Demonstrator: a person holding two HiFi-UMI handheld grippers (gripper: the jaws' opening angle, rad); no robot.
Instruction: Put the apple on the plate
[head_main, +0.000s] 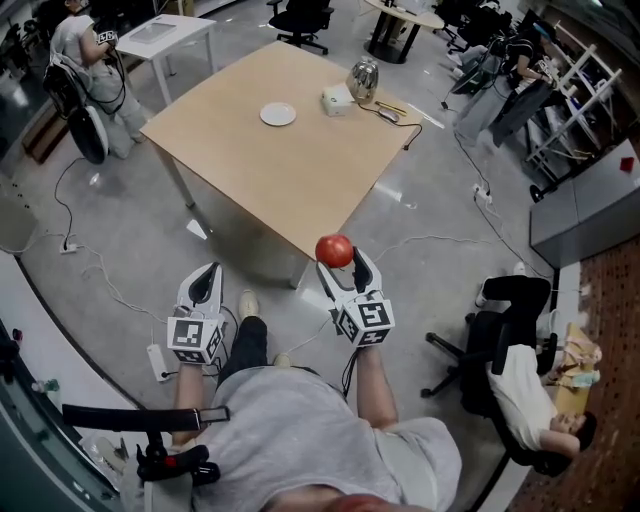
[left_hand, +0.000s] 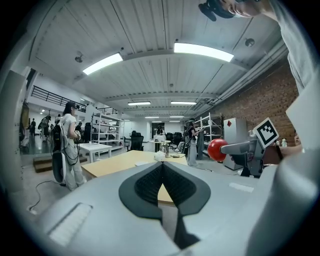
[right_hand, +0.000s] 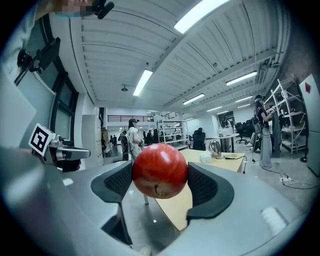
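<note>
A red apple (head_main: 334, 250) is clamped between the jaws of my right gripper (head_main: 340, 262), held in the air just off the near corner of the wooden table (head_main: 300, 170). In the right gripper view the apple (right_hand: 159, 170) fills the gap between both black pads, stem end down. A small white plate (head_main: 278, 114) lies far across the table, towards its back edge. My left gripper (head_main: 207, 283) hangs lower left over the floor, its jaws shut with nothing between them (left_hand: 161, 179). From the left gripper view the apple (left_hand: 217, 149) shows at the right.
A metal kettle (head_main: 362, 79), a white box (head_main: 338, 99) and a cable lie at the table's far edge. Cables (head_main: 100, 270) trail over the floor. A black office chair (head_main: 490, 340) stands to my right. A person (head_main: 85, 45) stands at the far left by a white table.
</note>
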